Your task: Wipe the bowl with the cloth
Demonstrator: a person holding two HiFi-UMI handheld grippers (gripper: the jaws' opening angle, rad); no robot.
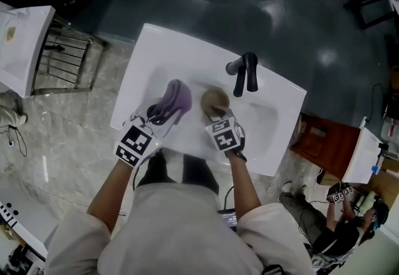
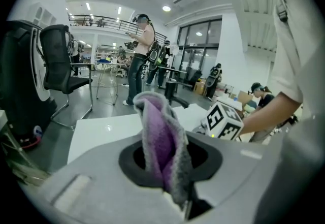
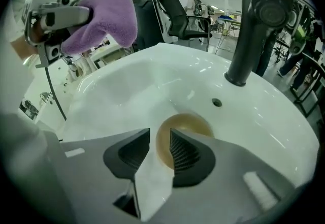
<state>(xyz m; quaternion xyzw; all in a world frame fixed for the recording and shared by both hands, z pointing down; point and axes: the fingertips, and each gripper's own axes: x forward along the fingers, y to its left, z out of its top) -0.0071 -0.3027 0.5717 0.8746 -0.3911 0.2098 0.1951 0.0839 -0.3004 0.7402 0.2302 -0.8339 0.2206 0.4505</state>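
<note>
The left gripper (image 1: 163, 111) clamps a purple cloth (image 1: 176, 98) over the white sink (image 1: 187, 55). The right gripper (image 1: 219, 116) stands unclenched at the amber bowl (image 1: 214, 100) mid-basin, near the black faucet (image 1: 244, 73).

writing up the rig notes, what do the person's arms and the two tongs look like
The left tongs and the right tongs have smooth grey bodies with black ribbed pads. Each carries a white cube printed with black square markers. A thin black cable hangs from the left one. The person wears a pale top with short sleeves.
</note>
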